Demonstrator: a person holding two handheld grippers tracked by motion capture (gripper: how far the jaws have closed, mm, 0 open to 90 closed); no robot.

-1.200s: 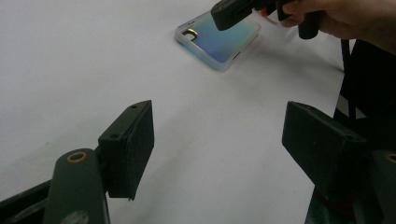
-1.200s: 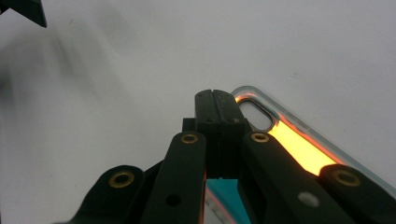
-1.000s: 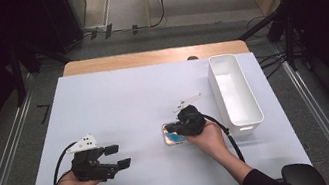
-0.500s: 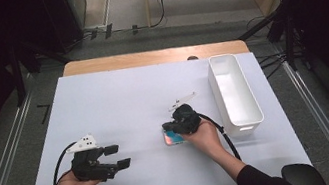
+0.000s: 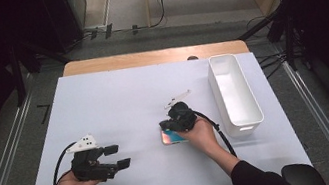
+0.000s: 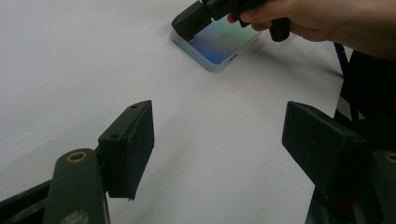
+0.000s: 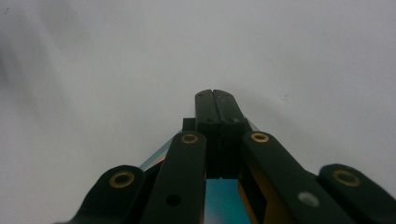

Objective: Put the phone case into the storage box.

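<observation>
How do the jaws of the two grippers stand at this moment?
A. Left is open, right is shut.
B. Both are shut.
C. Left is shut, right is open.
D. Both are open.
A: the left gripper has a wide gap between its pads, while the right gripper has its jaws pressed together above the iridescent card.

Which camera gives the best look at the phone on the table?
The left gripper view: the phone lies flat, its blue screen and pale edge plain, the right gripper at its far end. The high view shows it small, partly under the hand. The right gripper view shows a blue sliver.
</observation>
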